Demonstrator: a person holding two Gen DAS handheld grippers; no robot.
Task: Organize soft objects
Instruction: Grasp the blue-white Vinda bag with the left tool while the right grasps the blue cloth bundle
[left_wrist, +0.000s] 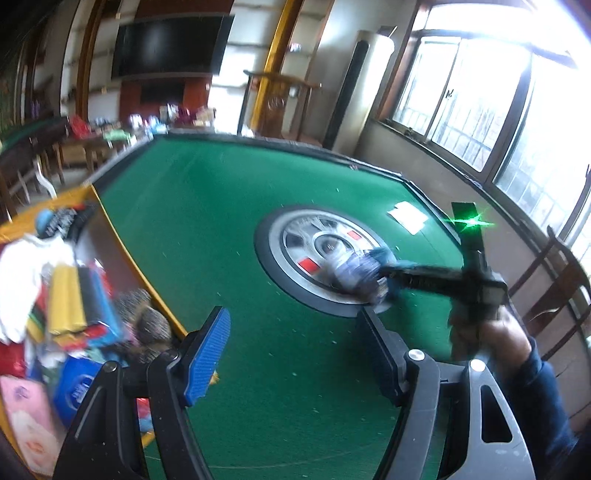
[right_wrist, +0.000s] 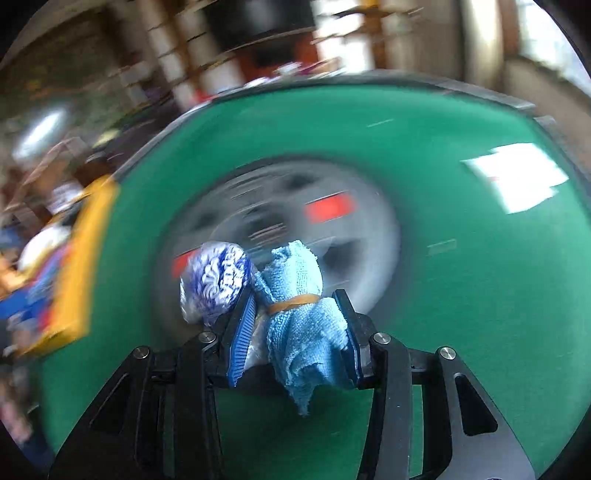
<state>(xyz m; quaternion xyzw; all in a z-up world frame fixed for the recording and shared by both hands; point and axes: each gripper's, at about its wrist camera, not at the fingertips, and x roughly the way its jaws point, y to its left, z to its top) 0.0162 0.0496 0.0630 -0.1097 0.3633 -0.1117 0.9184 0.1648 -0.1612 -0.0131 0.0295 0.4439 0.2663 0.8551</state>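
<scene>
My right gripper (right_wrist: 295, 314) is shut on a light blue cloth bundle (right_wrist: 303, 314) tied with a rubber band; a blue-and-white patterned soft bundle (right_wrist: 216, 282) hangs beside its left finger. In the left wrist view the right gripper (left_wrist: 373, 275) holds these blurred bundles (left_wrist: 356, 271) over the table's round silver centre panel (left_wrist: 325, 251). My left gripper (left_wrist: 295, 325) is open and empty above the green felt table (left_wrist: 221, 221). A yellow-rimmed box (left_wrist: 55, 295) of soft items sits at the left.
A white paper (left_wrist: 408, 216) lies on the felt near the far right edge. A wooden chair (left_wrist: 554, 288) stands at the right. Windows are behind it. A cluttered table (left_wrist: 110, 133) stands at the back left. The right wrist view is motion-blurred.
</scene>
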